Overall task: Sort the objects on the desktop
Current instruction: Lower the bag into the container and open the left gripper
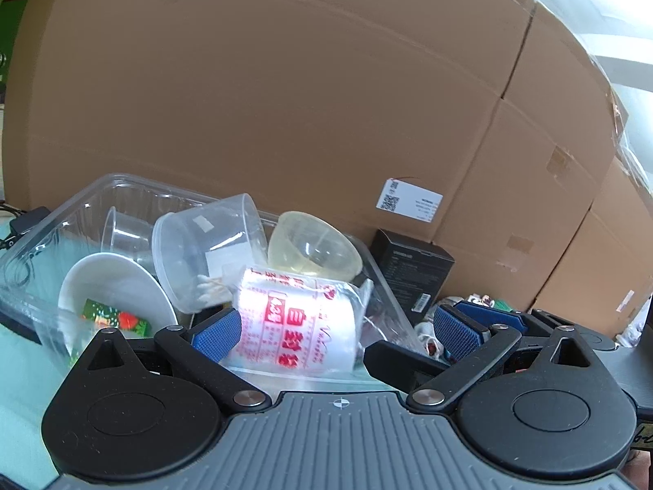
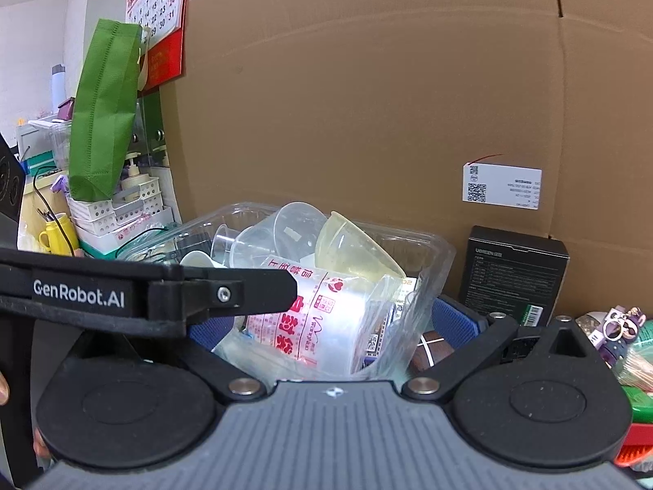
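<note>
A clear plastic tray (image 1: 61,228) holds a white bowl (image 1: 110,281), a clear tub (image 1: 204,245), a yellowish cup (image 1: 314,249) and a rolled pack of zip bags with red print (image 1: 298,322). My left gripper (image 1: 330,330) is open, its blue pads on either side of the pack, the left pad touching it. My right gripper (image 2: 326,326) is open around the same pack (image 2: 318,318) and the tray's near corner (image 2: 432,253). The left gripper's finger crosses the right wrist view at left.
Large cardboard boxes (image 1: 285,102) stand close behind the tray. A black product box (image 2: 514,273) stands to the right of the tray. Small trinkets (image 2: 620,326) lie at far right. A green bag (image 2: 102,110), white baskets and a yellow mug (image 2: 55,232) sit at left.
</note>
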The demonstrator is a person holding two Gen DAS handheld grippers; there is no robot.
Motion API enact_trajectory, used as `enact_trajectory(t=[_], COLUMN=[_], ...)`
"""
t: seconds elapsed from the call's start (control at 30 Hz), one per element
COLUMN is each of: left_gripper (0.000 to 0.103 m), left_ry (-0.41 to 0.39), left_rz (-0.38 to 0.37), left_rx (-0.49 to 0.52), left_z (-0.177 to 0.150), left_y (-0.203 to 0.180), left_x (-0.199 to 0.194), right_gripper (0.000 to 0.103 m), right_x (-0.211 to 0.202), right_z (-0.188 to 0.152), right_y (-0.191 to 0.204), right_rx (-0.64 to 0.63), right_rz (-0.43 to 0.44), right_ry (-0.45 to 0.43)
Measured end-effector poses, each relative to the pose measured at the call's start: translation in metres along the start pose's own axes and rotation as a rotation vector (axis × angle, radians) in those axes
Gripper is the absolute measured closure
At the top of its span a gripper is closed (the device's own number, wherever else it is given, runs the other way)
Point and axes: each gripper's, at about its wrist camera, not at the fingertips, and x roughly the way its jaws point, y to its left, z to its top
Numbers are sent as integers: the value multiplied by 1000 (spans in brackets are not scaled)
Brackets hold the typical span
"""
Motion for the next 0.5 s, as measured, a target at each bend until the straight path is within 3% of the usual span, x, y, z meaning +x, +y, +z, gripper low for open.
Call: enact_trajectory(t=[0.27,0.5], left_gripper=[0,0], left_ry=[0,20], left_rz=[-20,-85], left_rx=[26,73], left_z=[-15,-53], left_y=[-29,-69], left_x=[-16,-20], right_gripper=[0,0], right_x=[-31,-78], right_z=[-15,-56], right_y=[-9,-32], right_rx=[48,101], right_rz=[-22,-104], right_ry=[-22,-52])
